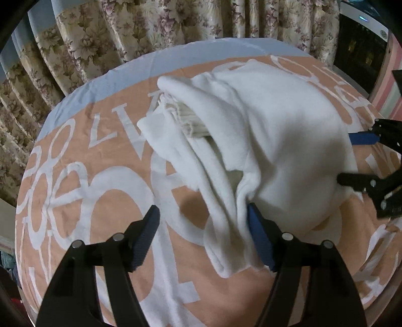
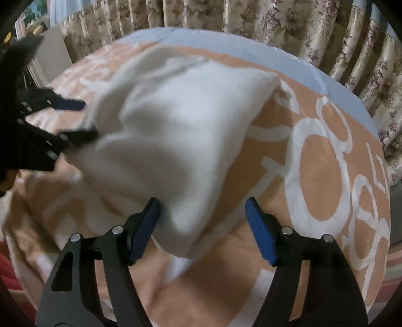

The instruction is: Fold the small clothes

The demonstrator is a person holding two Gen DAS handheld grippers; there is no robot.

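Note:
A white fleece garment [image 1: 276, 140] lies bunched on the orange and white bedspread [image 1: 105, 176], with a ribbed knit part [image 1: 186, 118] showing in its folds. My left gripper [image 1: 203, 221] is open; a hanging fold of the garment lies between its fingers, against the right pad [image 1: 258, 234]. My right gripper [image 2: 202, 216] is open, with the garment's near corner [image 2: 186, 226] between its fingers and touching the left pad [image 2: 145, 226]. Each gripper shows in the other's view: the right one [image 1: 356, 156] at the garment's right edge, the left one [image 2: 80, 118] at its left edge.
Floral curtains [image 1: 150, 22] hang behind the bed. A pale blue sheet border [image 1: 176, 55] runs along the far edge. A dark appliance [image 1: 361, 45] stands at the far right in the left wrist view. The bedspread [image 2: 314, 176] lies bare to the garment's right.

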